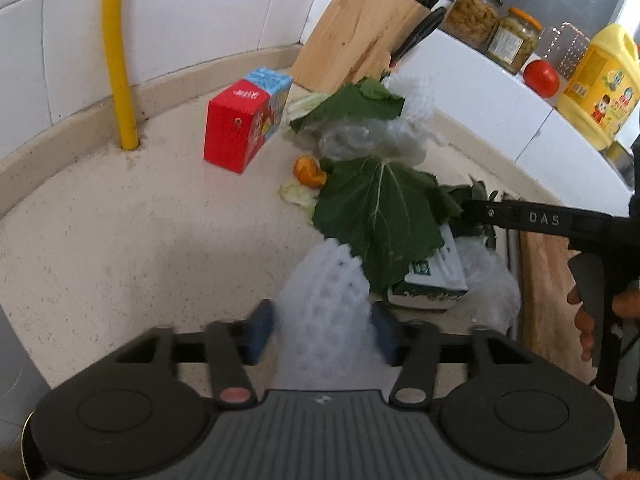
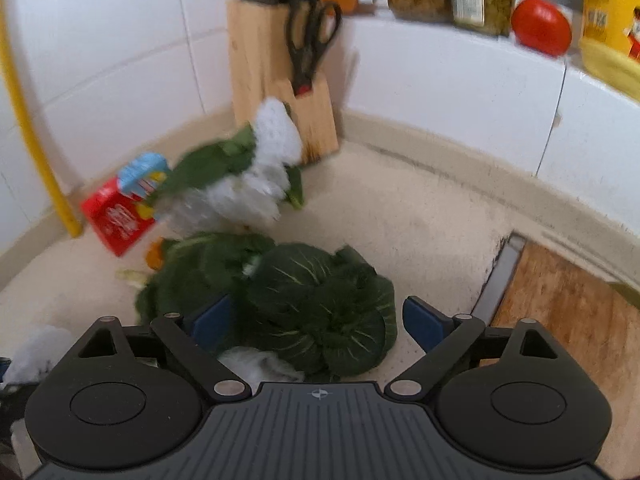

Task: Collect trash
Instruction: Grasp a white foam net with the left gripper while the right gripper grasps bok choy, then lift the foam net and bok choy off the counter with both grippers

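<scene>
A white foam net (image 1: 324, 312) fills the gap between the blue pads of my left gripper (image 1: 323, 332). The net is blurred while the pads and counter are sharp, and the jaws stand part way apart. Beyond it lies a trash pile: large green leaves (image 1: 380, 216), a green-and-white box (image 1: 432, 280), clear plastic wrap (image 1: 352, 140), an orange peel (image 1: 309, 171) and a red-and-blue carton (image 1: 240, 128). My right gripper (image 2: 318, 322) stands wide open just over the dark leaves (image 2: 320, 308), its pads on either side without touching them. One of its fingers (image 1: 540, 219) reaches into the pile from the right.
A wooden knife block (image 2: 280, 80) with scissors (image 2: 312, 36) stands in the corner behind the pile. A yellow pipe (image 1: 118, 60) rises at the left wall. Jars (image 1: 476, 16), a tomato (image 1: 541, 77) and an oil bottle (image 1: 600, 84) sit on the ledge. A wooden board (image 2: 568, 320) lies right.
</scene>
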The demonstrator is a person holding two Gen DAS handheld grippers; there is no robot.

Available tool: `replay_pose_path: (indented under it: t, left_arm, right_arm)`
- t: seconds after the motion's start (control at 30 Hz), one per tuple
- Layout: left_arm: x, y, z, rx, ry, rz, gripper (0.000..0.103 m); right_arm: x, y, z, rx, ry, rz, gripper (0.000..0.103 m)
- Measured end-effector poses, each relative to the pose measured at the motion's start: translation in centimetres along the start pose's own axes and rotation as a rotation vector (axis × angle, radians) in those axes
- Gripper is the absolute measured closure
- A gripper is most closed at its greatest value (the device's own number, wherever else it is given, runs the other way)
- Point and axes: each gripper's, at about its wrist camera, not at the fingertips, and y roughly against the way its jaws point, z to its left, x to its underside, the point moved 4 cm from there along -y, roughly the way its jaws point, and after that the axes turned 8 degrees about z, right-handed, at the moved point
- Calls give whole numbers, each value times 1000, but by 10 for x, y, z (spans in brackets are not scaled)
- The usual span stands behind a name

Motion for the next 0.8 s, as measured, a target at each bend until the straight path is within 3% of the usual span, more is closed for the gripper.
replay_pose_path:
  t: [0.13,0.4,0.47,0.53,0.57,0.63,0.7,0.8]
  left_arm:
    - [0,-1,-2,-18,-29,-12,29]
    - [1,-13,-2,-29,-32,24,29]
    - [0,-16,-1,-19,-26,35,35]
    - [0,-16,-1,-28,-26,28,56]
    - [-1,-16,-2,-31,-30,31,61]
    - [0,-16,-1,-15,-23,43,75]
    - [0,-13,1,9,-8,42,80]
    - [-2,-8,1,23,3,26,81]
  right_arm:
    - [2,-16,-4,-7,2,26,7]
    - [3,-41,-15,-32,-39,65,7]
    - [2,-43,-15,-43,-36,60,14]
    - [2,-43,-14,-43,-32,58,22]
    - [2,-42,-13,-53,-25,58,31]
    - [3,-41,-10,-54,-24,65,33]
    - [4,-38,-11,-74,-39,73,43]
    - [6,-27,-15,-114,-84,76,48]
